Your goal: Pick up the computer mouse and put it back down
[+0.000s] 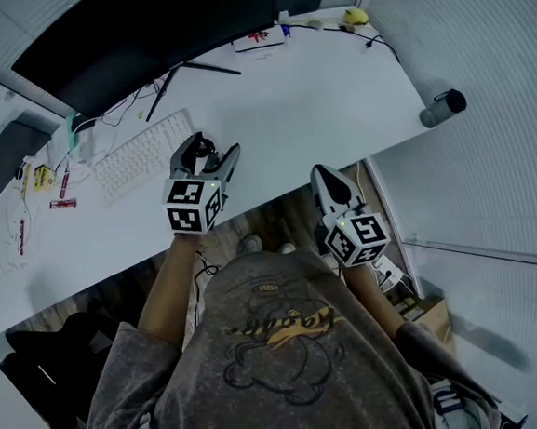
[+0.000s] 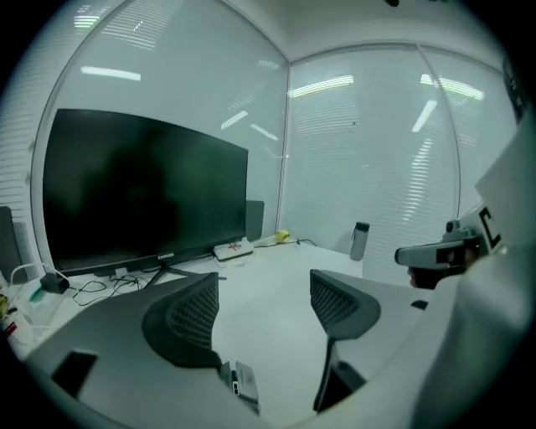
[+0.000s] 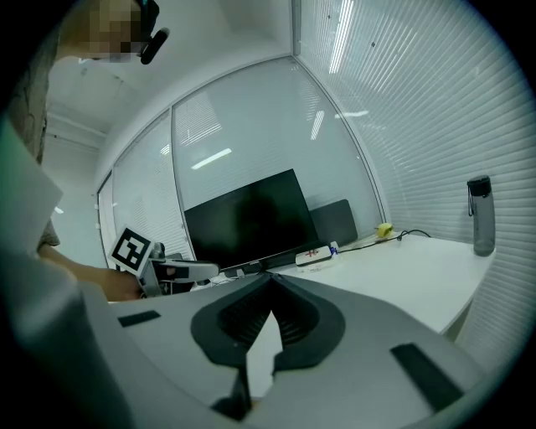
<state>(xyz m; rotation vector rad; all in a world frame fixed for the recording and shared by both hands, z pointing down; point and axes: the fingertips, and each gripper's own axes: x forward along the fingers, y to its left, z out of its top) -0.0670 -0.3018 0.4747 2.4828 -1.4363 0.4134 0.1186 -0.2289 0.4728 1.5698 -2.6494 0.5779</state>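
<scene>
1. The left gripper hangs over the white desk, just right of the keyboard
2. In its own view the left gripper has its jaws wide apart, with only bare desk between them
3. The right gripper sits at the desk's front edge, well apart from the left one
4. In its own view the right gripper has its jaws pressed together, with nothing between them
5. The mouse cannot be made out in any view, so I cannot tell where it lies
6. A dark monitor stands at the back of the desk, behind the keyboard
7. A white box with red print lies by the monitor's right end
8. A small yellow thing lies in the far right corner with a cable beside it; it is too small to tell what it is
9. A grey bottle stands upright at the desk's right edge
10. Cables and small items lie at the desk's left end
</scene>
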